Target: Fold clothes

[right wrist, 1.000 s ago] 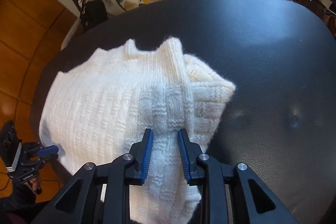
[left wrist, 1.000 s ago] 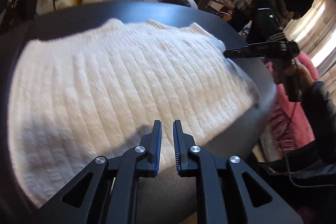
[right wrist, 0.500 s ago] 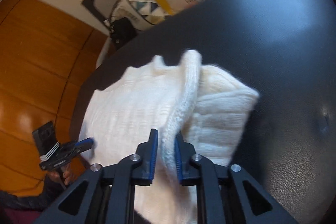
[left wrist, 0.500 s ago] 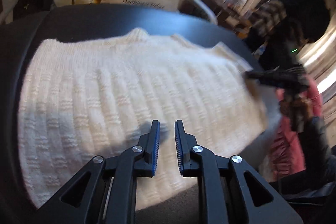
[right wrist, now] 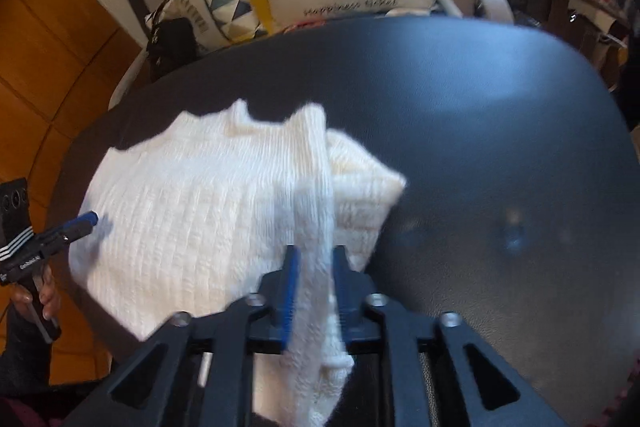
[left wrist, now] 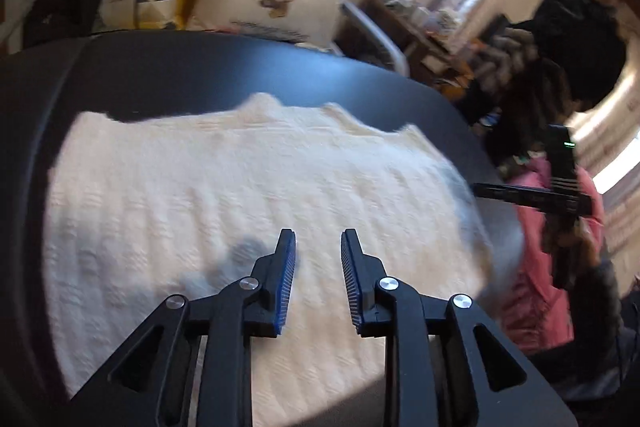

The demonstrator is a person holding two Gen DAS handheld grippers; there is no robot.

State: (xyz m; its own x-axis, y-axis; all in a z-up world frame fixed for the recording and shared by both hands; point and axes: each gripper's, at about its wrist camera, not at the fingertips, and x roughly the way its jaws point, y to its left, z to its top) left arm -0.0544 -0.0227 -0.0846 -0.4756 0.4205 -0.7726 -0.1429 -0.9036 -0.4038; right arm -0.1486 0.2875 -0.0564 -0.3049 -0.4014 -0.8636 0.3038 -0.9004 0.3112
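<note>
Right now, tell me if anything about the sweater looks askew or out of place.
The white sweater lies flat on the dark table, but its right side is bunched into a raised ridge, pinched in the right gripper. The left gripper is open, holding nothing.

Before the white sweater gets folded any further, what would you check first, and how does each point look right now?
1. Right gripper shut on a fold of the white knit sweater: ok.
2. Left gripper open, holding nothing, over the sweater: ok.
3. Sweater lying wholly on the black table: not ok, its near edge hangs off.
4. Bare table beside the sweater for folding: ok.
5. Sleeve positions: cannot tell, blurred.
</note>
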